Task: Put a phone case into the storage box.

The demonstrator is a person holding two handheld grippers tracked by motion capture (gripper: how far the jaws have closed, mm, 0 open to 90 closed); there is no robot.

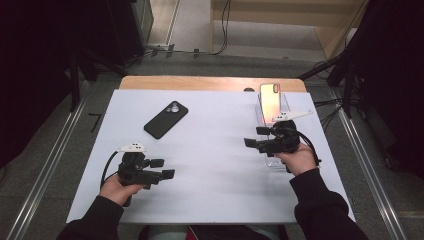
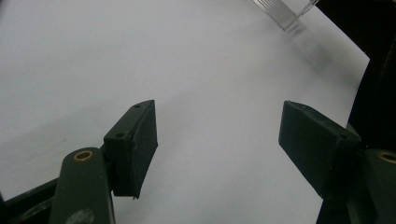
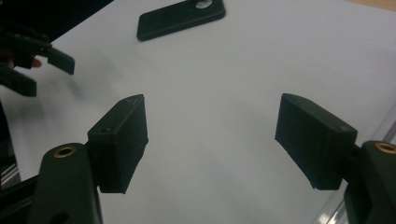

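The right gripper (image 1: 256,136), jaws wide and empty, is sitting beside the clear stand (image 1: 286,102) near the table's (image 1: 220,175) far right corner; a careless swing could be toppling the orange phone (image 1: 270,102).

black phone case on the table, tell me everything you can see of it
The black phone case lies flat on the white table cover, toward the far left of the sheet, set at a slant. It looks matte and dark, a rounded rectangle, with a round pale camera cut-out near its far end. It lies apart from both grippers, and only the cover touches it. In the right gripper view it lies beyond the jaws at the top.
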